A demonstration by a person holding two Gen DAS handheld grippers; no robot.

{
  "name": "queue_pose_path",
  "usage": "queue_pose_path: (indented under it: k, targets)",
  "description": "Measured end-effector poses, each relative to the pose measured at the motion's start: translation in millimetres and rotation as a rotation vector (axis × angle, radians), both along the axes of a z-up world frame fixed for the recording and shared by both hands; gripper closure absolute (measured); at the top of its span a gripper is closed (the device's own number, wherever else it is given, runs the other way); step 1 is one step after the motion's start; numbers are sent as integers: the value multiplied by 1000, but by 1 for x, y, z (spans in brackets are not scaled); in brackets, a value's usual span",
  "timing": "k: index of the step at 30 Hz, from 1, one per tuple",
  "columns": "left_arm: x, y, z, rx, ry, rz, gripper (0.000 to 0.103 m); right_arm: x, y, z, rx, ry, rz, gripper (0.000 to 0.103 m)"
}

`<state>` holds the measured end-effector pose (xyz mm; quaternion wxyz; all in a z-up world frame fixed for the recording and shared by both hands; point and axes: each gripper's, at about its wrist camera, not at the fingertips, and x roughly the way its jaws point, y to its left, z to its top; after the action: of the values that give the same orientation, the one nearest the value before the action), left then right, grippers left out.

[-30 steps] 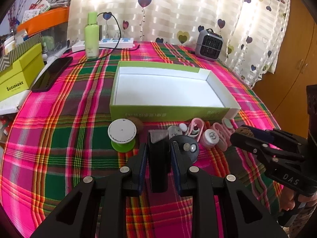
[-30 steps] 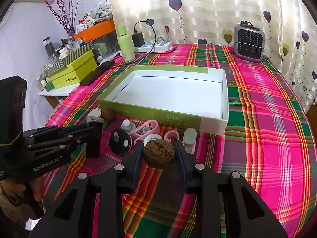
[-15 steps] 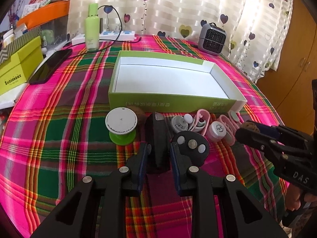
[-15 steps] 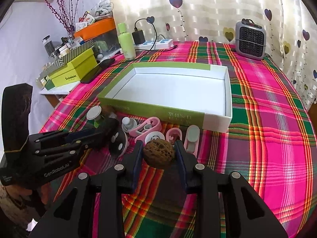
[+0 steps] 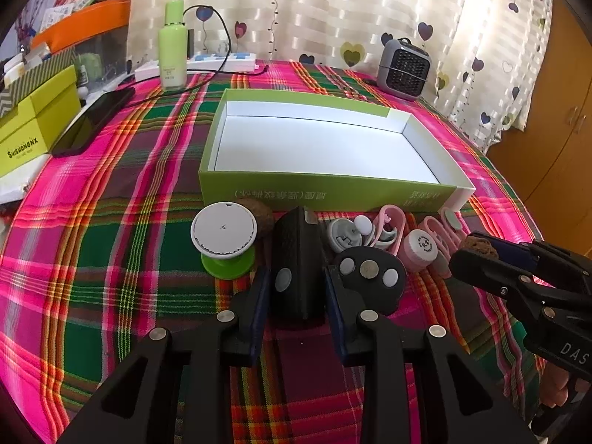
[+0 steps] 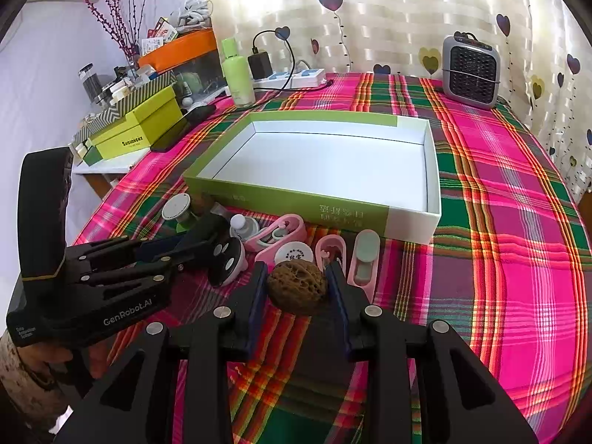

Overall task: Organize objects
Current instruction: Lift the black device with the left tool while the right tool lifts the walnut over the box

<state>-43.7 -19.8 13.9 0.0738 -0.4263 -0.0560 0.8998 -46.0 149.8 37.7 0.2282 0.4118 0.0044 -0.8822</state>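
Observation:
An open green box with a white inside (image 5: 318, 144) (image 6: 333, 159) lies on the plaid table. Small objects sit in a row before its near wall. My left gripper (image 5: 296, 288) is shut on a black wedge-shaped case (image 5: 296, 259); it also shows in the right wrist view (image 6: 199, 244). My right gripper (image 6: 298, 285) is shut on a brown walnut (image 6: 298, 286), held just above the cloth; it shows at the right of the left wrist view (image 5: 477, 248). A black round piece with buttons (image 5: 370, 281) lies right of the case.
A white-and-green spool (image 5: 224, 238), a second walnut (image 5: 261, 212), a grey cap (image 5: 342, 236), pink clips (image 5: 388, 227) and a pink round tin (image 5: 420, 248) line the box front. A green bottle (image 5: 173, 48), power strip (image 5: 207, 64), phone (image 5: 92, 122), heater (image 5: 405, 64) and yellow boxes (image 5: 29, 125) stand beyond.
The left gripper with the black case has moved forward toward the box. The right gripper still holds the walnut, barely shifted.

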Motion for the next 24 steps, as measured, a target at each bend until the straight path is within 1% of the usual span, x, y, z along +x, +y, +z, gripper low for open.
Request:
queue_pose_path:
  k: [3, 9, 14, 17, 21, 24]
  targets:
    - [2, -1, 3, 4, 4, 9, 76, 0, 0, 0, 2, 2, 1, 70]
    - [6, -2, 24, 20, 53, -6, 76, -2, -1, 5, -2, 18, -3, 70]
    - [-1, -2, 37, 35, 73, -20, 76, -10, -4, 14, -4, 36, -2, 70]
    - [-8, -1, 41, 30, 81, -19, 76, -19, -7, 20, -10, 48, 0, 70]
    - [-21, -3, 44, 52, 78, -21, 76, -36, -10, 24, -20, 55, 1, 70]
    - [-34, -3, 44, 50, 74, -27, 76, -56, -11, 24, -34, 38, -6, 70]
